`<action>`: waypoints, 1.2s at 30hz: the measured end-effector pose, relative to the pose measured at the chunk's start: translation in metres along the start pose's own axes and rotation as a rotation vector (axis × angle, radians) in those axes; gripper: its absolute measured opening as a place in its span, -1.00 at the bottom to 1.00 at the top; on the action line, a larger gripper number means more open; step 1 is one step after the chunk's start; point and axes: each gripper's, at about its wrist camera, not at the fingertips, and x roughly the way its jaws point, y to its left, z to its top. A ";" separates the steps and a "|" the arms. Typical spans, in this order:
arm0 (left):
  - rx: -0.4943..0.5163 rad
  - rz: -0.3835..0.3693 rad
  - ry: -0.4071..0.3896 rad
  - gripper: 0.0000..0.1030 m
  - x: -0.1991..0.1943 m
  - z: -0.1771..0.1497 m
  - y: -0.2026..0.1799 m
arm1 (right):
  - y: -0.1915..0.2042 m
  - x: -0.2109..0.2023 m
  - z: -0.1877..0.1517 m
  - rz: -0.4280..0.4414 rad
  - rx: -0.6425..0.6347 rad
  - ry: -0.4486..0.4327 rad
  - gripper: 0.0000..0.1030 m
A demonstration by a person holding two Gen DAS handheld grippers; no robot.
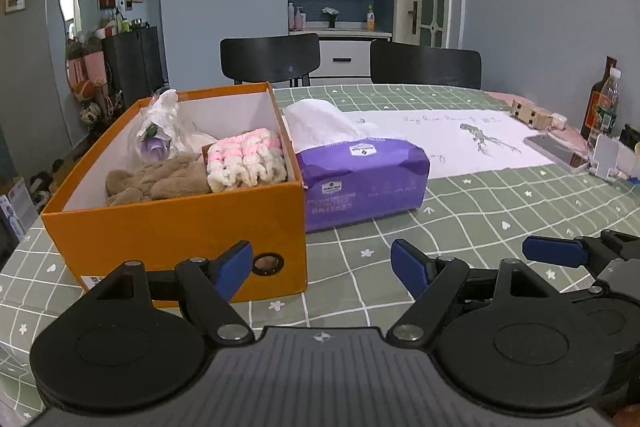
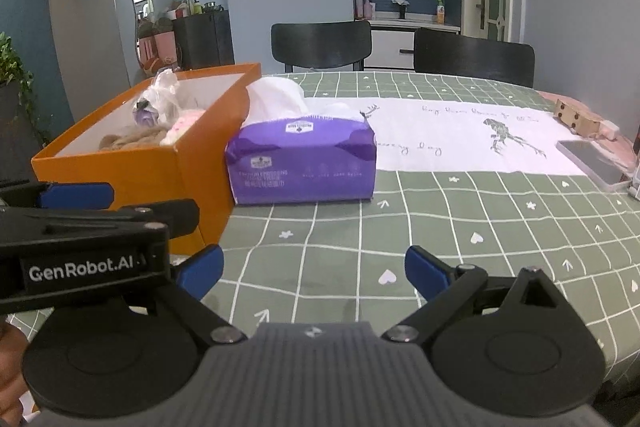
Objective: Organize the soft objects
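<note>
Bench: covered with a green checked cloth (image 1: 460, 211) that has a white printed panel across the middle.
Orange box (image 1: 176, 227): open-topped, standing on the left part of the bench, its near corner just ahead of the left tongs.
Soft things in the box: a brown fuzzy cloth (image 1: 156, 179) at the front, a pink-and-white knitted piece (image 1: 246, 159) at its right against the box wall, and a clear wrapped bundle with a purple flower (image 1: 158, 135) standing behind them.
Tissue pack (image 2: 300, 163): purple soft pack lying on the cloth just beside the box's right wall, white tissue pulled up from its top.
Left tongs (image 1: 322, 267): jaws spread wide, nothing between the blue pads, held above the cloth at the box's near corner.
Right tongs (image 2: 314, 267): jaws spread wide and empty over bare cloth, short of the tissue pack.
Tongs together: side by side, the left body crossing the left edge of the right wrist view.
Far side: 2 black chairs (image 1: 272, 59) at the bench's back edge.
Right end: 2 bottles (image 1: 602, 107), a flat grey case (image 2: 592, 159) and a small wooden block (image 1: 528, 113).
</note>
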 end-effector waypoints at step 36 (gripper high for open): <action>-0.070 0.095 0.029 1.00 -0.007 -0.015 0.007 | 0.008 0.002 -0.016 0.053 0.001 0.021 0.74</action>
